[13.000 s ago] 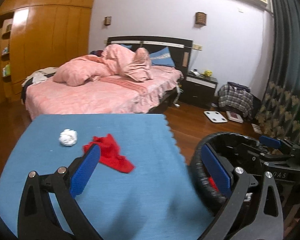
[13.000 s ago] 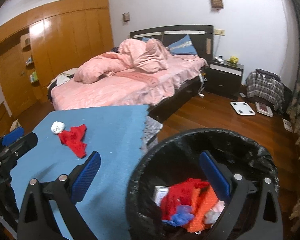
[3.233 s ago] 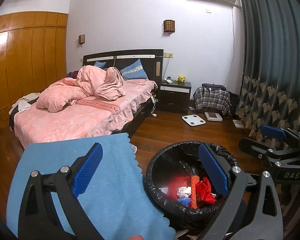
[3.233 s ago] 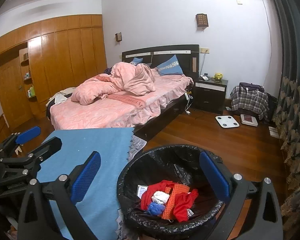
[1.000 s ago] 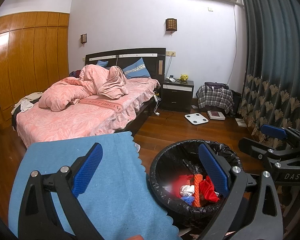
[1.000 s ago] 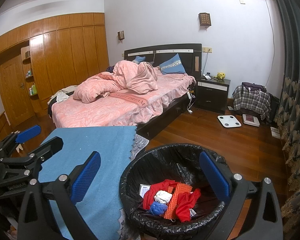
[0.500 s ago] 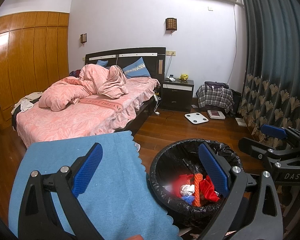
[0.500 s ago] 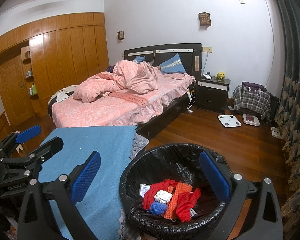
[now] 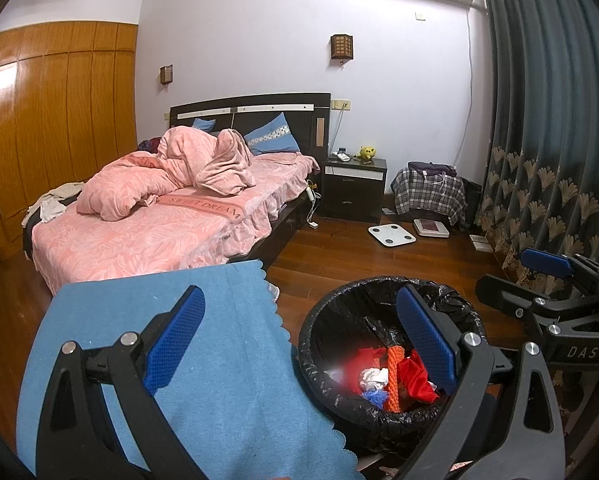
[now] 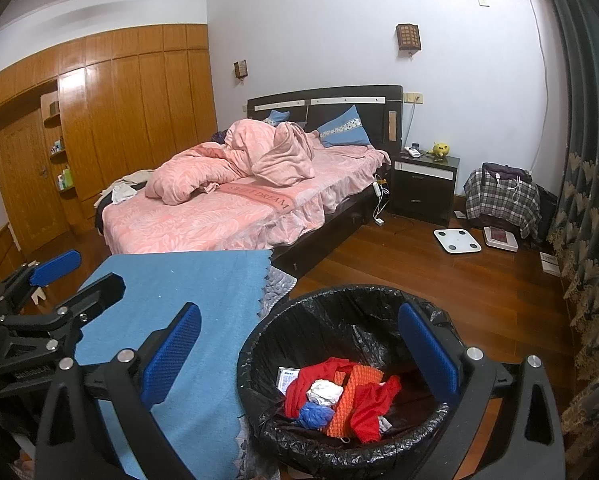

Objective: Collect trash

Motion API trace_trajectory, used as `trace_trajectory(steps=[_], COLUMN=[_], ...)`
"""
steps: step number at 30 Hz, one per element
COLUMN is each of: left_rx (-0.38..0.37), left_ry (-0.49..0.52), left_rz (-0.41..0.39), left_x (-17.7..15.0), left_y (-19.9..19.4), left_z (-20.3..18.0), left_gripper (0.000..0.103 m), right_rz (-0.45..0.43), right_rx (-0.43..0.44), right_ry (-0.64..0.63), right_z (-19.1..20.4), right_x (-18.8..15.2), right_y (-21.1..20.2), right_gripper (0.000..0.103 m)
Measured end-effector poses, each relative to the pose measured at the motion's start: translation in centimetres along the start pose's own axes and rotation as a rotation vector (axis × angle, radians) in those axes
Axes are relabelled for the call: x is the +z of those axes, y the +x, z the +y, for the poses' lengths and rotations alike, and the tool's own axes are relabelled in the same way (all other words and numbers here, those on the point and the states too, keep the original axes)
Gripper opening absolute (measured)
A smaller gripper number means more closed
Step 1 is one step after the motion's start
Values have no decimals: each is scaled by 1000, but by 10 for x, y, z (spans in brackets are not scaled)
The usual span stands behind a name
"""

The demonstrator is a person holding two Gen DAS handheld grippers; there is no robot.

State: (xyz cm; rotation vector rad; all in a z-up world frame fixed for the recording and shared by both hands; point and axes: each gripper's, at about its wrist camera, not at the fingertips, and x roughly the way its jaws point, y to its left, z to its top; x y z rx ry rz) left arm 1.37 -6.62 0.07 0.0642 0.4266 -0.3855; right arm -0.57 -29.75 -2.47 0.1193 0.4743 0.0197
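A black-lined trash bin (image 9: 341, 306) (image 10: 339, 300) stands on the wood floor just right of a blue-clothed table (image 9: 139, 300) (image 10: 187, 280). Inside lie red cloth (image 10: 373, 404), an orange mesh piece (image 10: 349, 394), a white crumpled wad (image 10: 324, 391), a blue scrap (image 10: 315, 416) and a printed card (image 10: 288, 378). My left gripper (image 9: 299, 340) is open and empty, held above the table edge and bin. My right gripper (image 10: 299, 352) is open and empty over the bin. Each gripper shows in the other's view, the right (image 9: 555, 276) and the left (image 10: 65, 280).
A bed with pink bedding (image 9: 159, 220) stands behind the table. A dark nightstand (image 9: 355, 190), a plaid-covered bag (image 9: 427, 192) and two floor scales (image 9: 391, 234) sit by the far wall. Patterned curtains (image 9: 539, 160) hang on the right, wooden wardrobes (image 10: 119, 120) on the left.
The white wad and red cloth that lay on the blue table 13 seconds ago are now in the bin. Over the last second both grippers have barely moved.
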Motion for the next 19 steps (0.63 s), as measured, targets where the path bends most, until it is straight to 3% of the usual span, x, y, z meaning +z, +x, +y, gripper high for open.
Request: trace_trajectory(steps=[19], left_rx=[0], left_ry=[1], left_rz=[1], left_x=[1], left_y=[-2], left_z=[3], left_gripper=[94], right_rz=[1], right_rx=[1], right_ry=[0], right_z=[0], right_x=[2], right_y=[0], right_gripper=[97])
